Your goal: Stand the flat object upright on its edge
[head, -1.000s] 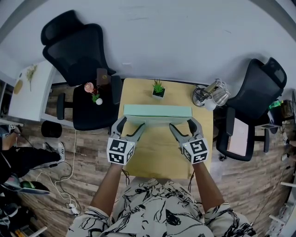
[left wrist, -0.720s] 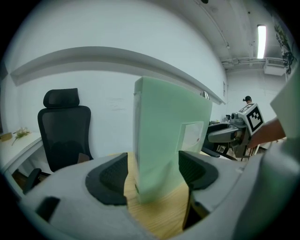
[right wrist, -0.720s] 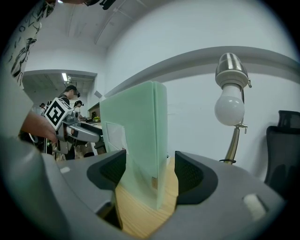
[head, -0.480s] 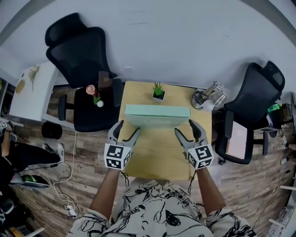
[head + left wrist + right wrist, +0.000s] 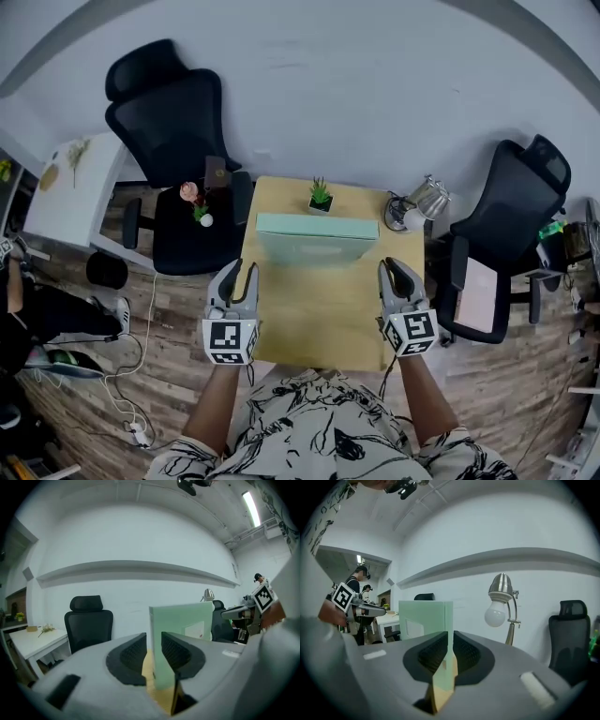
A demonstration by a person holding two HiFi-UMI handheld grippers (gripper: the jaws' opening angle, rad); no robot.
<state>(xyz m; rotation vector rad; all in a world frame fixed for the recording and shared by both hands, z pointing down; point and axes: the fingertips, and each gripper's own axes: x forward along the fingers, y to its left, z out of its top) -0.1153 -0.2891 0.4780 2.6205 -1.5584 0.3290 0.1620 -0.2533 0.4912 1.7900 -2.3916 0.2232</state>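
Note:
The flat pale-green box [image 5: 319,234] stands upright on its long edge across the far half of the wooden table [image 5: 319,314], touched by nothing. My left gripper [image 5: 239,272] hangs off the table's near left corner, well short of the box. Its jaws have just been closing and keep a narrow gap with nothing between them. In the left gripper view the box [image 5: 183,630] shows beyond that gripper [image 5: 152,651]. My right gripper [image 5: 390,268] hovers at the near right corner; its jaws have just closed to a slit. The box [image 5: 424,616] stands past this gripper [image 5: 450,649].
A small potted plant [image 5: 321,195] sits behind the box. A desk lamp [image 5: 420,204] stands at the far right corner. Black office chairs [image 5: 173,122] [image 5: 511,225] flank the table. A white side desk [image 5: 66,173] is at the left.
Both grippers have pulled back from the box's ends toward me and risen, and their jaws have closed. The box has stayed standing on its edge.

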